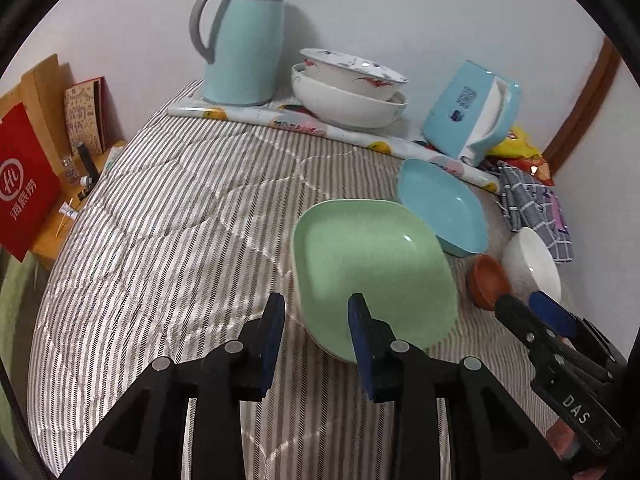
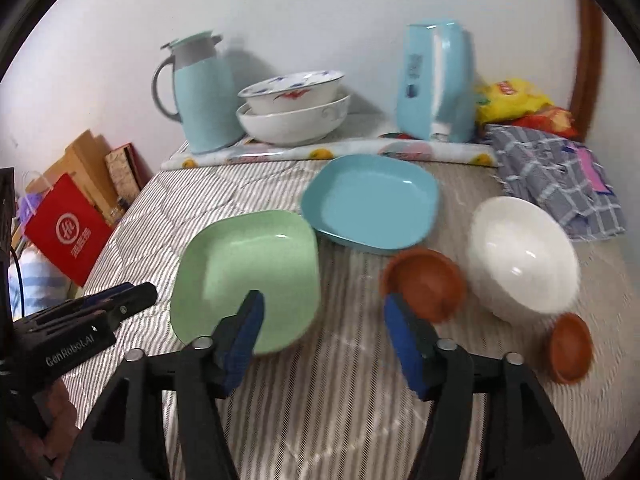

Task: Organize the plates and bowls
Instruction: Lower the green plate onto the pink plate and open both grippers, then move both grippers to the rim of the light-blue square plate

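Observation:
A green square plate (image 1: 372, 272) (image 2: 248, 276) lies on the striped cloth, with a blue square plate (image 1: 440, 208) (image 2: 368, 200) just behind it. To the right stand a white bowl (image 1: 532, 264) (image 2: 520, 252) and a small brown bowl (image 1: 486, 280) (image 2: 424, 284). A second brown bowl (image 2: 570, 354) sits nearer the front. My left gripper (image 1: 316, 308) hangs open above the green plate's near edge, holding nothing. My right gripper (image 2: 325, 304) is open and empty over the cloth between the green plate and the brown bowl. Two patterned white bowls (image 1: 348, 92) (image 2: 292, 112) are stacked at the back.
Along the back wall stand a pale blue jug (image 1: 244, 40), a blue tissue box (image 1: 468, 108) and a rolled flowered sheet (image 1: 320, 128). A checked cloth (image 2: 560, 176) and snack bags (image 2: 516, 100) lie back right. A red bag (image 1: 24, 184) stands off the left edge.

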`<state>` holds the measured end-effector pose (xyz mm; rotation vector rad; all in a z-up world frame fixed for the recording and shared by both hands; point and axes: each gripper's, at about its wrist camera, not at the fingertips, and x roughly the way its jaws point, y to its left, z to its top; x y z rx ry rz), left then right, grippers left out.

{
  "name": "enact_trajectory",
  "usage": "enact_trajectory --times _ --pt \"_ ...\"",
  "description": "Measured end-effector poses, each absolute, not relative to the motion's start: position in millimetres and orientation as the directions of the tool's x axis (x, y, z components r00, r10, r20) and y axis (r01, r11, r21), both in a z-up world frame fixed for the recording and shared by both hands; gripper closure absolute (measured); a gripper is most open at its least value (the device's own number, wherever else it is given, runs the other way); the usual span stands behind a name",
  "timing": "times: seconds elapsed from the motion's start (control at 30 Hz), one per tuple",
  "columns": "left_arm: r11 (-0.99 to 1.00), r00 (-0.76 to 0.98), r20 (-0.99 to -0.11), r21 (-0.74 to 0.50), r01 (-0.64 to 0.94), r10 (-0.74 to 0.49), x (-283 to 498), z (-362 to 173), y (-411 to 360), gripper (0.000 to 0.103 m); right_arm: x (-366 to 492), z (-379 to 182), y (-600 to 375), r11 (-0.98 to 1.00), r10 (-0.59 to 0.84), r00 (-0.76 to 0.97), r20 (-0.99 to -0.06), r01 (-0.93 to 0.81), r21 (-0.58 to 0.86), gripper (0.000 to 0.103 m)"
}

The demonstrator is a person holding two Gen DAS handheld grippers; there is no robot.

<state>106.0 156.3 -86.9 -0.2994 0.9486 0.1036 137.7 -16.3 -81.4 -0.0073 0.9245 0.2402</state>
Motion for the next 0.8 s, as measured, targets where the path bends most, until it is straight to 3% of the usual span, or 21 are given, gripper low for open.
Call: enact_trajectory --times 0.37,0.8 --pt "0.988 0.629 -0.772 -0.148 -0.031 -0.096 105.2 -54.1 133.9 0.072 94.4 -56.0 -53.6 0.994 0.081 0.661 -0.746 0.0 0.108 0.037" --pt "0.99 0.598 -0.789 -0.118 0.083 -0.144 166.9 -40.0 135.0 0.072 127.1 -36.0 -47.5 0.993 0.004 0.661 -0.751 0.087 0.081 0.037"
